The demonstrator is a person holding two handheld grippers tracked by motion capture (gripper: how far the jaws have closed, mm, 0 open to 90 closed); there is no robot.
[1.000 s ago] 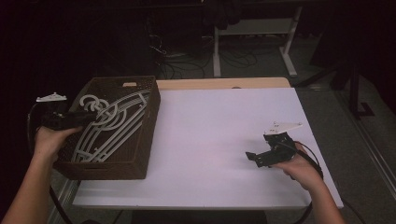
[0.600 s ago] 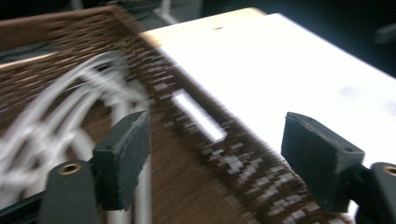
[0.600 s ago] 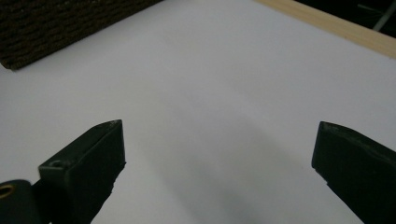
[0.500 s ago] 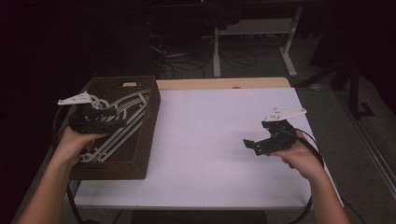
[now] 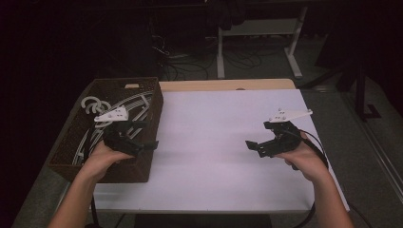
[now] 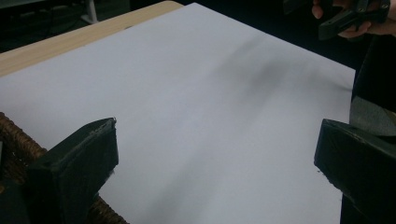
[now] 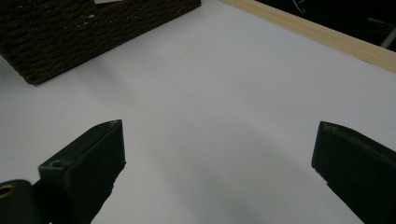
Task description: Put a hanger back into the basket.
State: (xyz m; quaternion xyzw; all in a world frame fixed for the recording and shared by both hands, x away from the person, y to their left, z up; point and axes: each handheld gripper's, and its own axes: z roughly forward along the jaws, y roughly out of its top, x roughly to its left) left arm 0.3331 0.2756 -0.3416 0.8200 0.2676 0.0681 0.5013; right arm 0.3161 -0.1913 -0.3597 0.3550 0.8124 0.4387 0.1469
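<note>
High view is showing white hangers (image 5: 119, 111) lying in the basket (image 5: 142, 164) at the desk's (image 5: 214, 142) left edge. The left claw (image 5: 142, 137) is hovering over the basket's right wall, its jaws having just been opening, now wide with nothing between them. Well right of the basket, the right claw (image 5: 259, 145) is hanging wide open, empty.

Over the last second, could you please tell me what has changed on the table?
The left gripper swept from the basket's left side across the hangers to its right edge; its fingers have just been opening, with nothing between them. The right gripper rose slightly, open. Basket and hangers stayed put.
</note>
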